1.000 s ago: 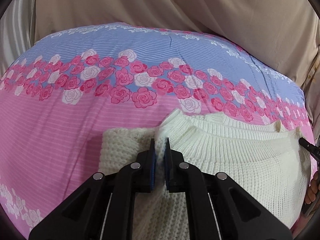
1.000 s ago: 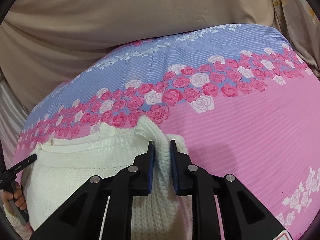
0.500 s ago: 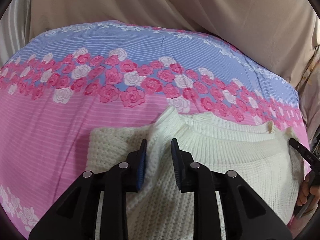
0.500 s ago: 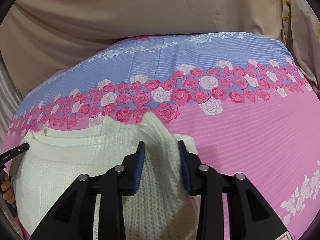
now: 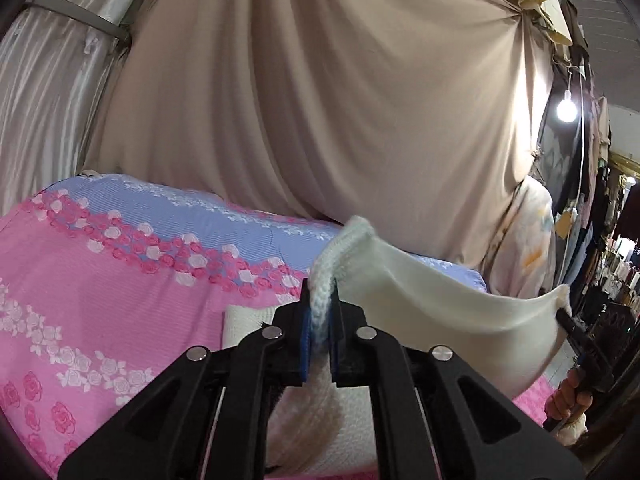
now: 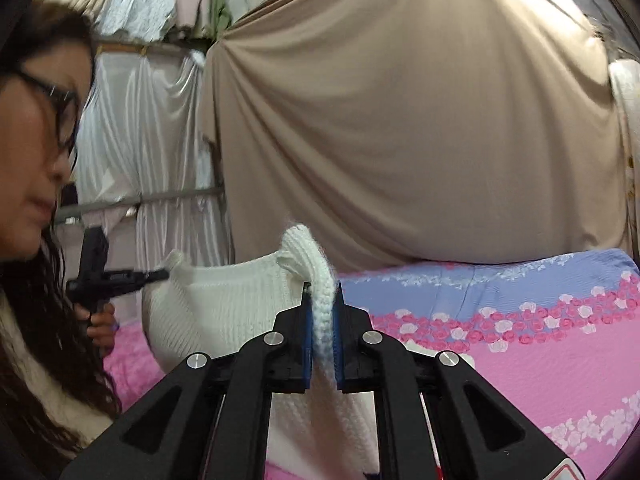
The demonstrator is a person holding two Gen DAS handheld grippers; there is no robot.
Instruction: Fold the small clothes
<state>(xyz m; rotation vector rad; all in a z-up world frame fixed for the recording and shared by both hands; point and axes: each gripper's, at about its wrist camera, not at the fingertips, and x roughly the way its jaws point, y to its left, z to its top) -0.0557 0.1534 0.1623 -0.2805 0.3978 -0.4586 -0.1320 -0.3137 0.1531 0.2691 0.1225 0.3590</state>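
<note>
A white knitted sweater hangs in the air, stretched between both grippers above the pink and blue rose-patterned bed cover. My left gripper is closing its jaws and pinches a thick knit fold at one shoulder. In the right wrist view my right gripper is closing its jaws on the other shoulder fold, with the sweater sagging to the left. Each gripper shows in the other's view: the right one at the far corner, the left one likewise. Part of the knit still rests on the bed.
A beige curtain hangs behind the bed, with pale drapes to its left. The person stands close at the left of the right wrist view. A lit bulb and hanging clothes lie off to the right.
Both grippers shut on the shoulder folds after standing wider half a second ago. Both then rose and tilted up, lifting the sweater's top edge off the bed.
</note>
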